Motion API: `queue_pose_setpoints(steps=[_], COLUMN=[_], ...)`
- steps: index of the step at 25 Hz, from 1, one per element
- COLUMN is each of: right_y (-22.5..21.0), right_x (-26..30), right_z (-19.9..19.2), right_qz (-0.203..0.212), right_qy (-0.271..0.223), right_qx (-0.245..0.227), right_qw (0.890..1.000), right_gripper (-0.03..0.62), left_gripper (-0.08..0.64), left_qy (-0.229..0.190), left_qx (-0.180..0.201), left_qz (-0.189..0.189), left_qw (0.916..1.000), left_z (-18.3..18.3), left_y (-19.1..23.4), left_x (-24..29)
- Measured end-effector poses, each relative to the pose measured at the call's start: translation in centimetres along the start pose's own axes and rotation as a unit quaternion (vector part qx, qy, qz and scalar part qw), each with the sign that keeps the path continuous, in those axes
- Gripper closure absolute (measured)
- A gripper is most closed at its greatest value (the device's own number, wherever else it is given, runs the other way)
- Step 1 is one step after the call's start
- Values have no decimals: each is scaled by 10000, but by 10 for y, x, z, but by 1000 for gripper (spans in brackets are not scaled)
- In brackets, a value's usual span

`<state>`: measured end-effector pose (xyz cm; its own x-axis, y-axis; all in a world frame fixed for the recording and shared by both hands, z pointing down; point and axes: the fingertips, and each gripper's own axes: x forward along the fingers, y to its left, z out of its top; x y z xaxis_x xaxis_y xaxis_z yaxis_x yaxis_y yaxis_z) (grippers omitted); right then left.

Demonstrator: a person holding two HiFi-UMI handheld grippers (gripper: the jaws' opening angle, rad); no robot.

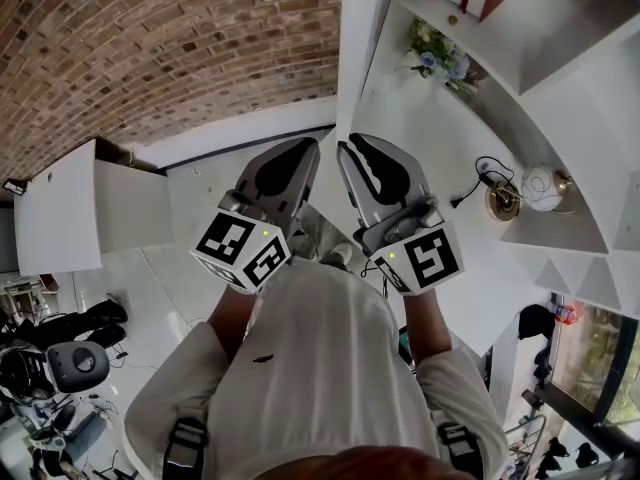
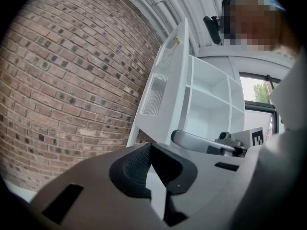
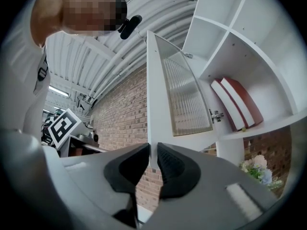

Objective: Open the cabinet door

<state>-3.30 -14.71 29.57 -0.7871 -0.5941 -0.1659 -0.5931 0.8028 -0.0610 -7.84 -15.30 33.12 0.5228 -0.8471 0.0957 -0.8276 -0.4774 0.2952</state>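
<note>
Door edge (image 3: pixel 154 104) inside right claw (image 3: pixel 152 151)

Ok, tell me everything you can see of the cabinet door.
The door is white: a tall frame around a ribbed, translucent-looking glass panel. It stands swung open, well clear of the shelves, and hangs on a metal hinge at its inner edge. The right gripper is clamped on its free edge near the bottom. Nothing else is seen touching it.

Left tongs (image 1: pixel 311 146) beside right tongs (image 1: pixel 346 147), right tips at white cabinet door (image 1: pixel 361 38) edge, brick wall (image 1: pixel 150 38) behind
</note>
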Motion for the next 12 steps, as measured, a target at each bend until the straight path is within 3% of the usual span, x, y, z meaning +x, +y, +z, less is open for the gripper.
queue_pose_setpoints(steps=[12], right_y=[10], right_x=[22], right_z=[-4], right_qz=[60], right_qy=[28], right_qx=[76], right_qw=[9999], right_gripper=[534], left_gripper=[552], left_qy=[-42], left_qx=[-50], left_qz=[70], left_qw=[10000], left_z=[6], left_y=[18], left_x=[-12])
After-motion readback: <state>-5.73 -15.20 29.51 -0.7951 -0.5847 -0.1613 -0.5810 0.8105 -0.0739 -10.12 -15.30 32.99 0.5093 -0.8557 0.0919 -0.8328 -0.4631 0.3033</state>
